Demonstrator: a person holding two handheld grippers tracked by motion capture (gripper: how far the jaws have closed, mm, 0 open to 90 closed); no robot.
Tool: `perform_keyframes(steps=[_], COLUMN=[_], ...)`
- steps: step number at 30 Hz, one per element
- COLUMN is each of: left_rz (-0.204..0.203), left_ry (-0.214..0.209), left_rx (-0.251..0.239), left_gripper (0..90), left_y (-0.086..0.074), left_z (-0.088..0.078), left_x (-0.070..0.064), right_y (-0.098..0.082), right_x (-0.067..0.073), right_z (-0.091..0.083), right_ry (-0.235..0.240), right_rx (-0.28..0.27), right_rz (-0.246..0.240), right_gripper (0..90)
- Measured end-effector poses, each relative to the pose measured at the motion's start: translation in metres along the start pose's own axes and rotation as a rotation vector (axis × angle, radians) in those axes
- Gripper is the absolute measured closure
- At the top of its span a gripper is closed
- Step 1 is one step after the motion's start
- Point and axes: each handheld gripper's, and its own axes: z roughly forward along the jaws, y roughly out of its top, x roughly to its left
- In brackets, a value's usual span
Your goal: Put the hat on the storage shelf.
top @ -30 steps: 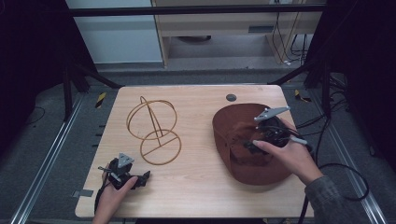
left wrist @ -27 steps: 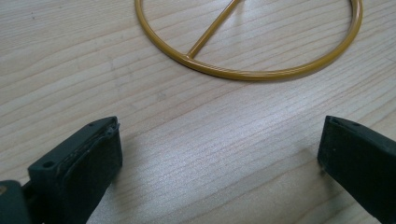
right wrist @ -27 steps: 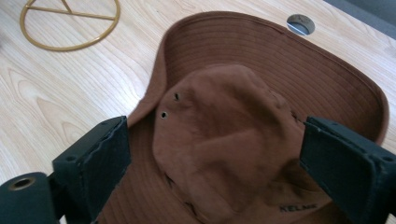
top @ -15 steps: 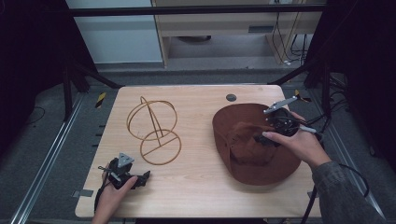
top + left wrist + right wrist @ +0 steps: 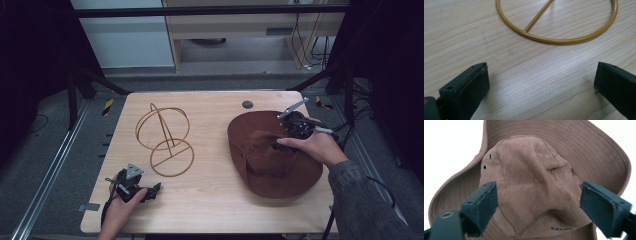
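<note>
Straddling the crumpled crown of the brown suede hat [image 5: 534, 192], the right gripper [image 5: 286, 141] has its fingers [image 5: 480, 205] spread wide, one on each side of the crown; they have just been closing a little, yet neither pad presses the suede so far. The hat lies brim-down on the right half of the worktop [image 5: 210, 200], well apart from the gold wire hat stand [image 5: 165, 137] at the left of centre.

The main risk is a shallow pinch: the crown is soft and already dented, so closing on a loose fold could let the hat sag, swing or slide free once lifted. A wide floppy brim could also drag on the worktop or catch the stand's upright ring and tip that light frame over.

The left gripper [image 5: 134, 186] rests low near the front edge, fingers [image 5: 469, 87] wide apart and empty, just short of the stand's base ring [image 5: 559, 40]; it is not yet steadying it.
</note>
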Motion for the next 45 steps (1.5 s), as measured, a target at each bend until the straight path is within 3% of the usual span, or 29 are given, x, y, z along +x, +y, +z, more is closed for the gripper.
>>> perform_keyframes(steps=[8,21,27,31,32,33,36,40,45], left_rz=[0.002,0.003,0.003,0.003,0.003,0.003,0.004,0.005,0.005], left_ry=[-0.001,-0.001,-0.001,-0.001,-0.001,-0.001,-0.002,-0.003,-0.003], left_rx=[0.004,0.005,0.004,0.004,0.005,0.005,0.004,0.004,0.006], left_gripper=[0.0,0.0,0.0,0.0,0.0,0.0,0.0,0.0,0.0], left_y=[0.001,0.001,0.001,0.001,0.001,0.001,0.001,0.001,0.001], left_z=[0.0,0.0,0.0,0.0,0.0,0.0,0.0,0.001,0.0], left_x=[0.001,0.001,0.001,0.001,0.001,0.001,0.001,0.001,0.001], right_y=[0.012,0.015,0.013,0.012,0.012,0.011,0.011,0.012,0.017], right_x=[-0.005,-0.007,-0.009,-0.01,-0.01,-0.01,-0.012,-0.012,-0.007], right_z=[0.022,0.032,0.033,0.032,0.032,0.031,0.028,0.024,0.006], right_ry=[0.026,0.037,0.059,0.077,0.077,0.084,0.1,0.111,0.105], right_rx=[0.065,0.116,0.134,0.14,0.14,0.143,0.135,0.124,0.09], right_rz=[-0.024,-0.064,-0.076,-0.087,-0.087,-0.081,-0.085,-0.08,-0.083], right_gripper=[20.0,34.1,50.2,67.0,67.0,75.8,87.1,89.1,89.3])
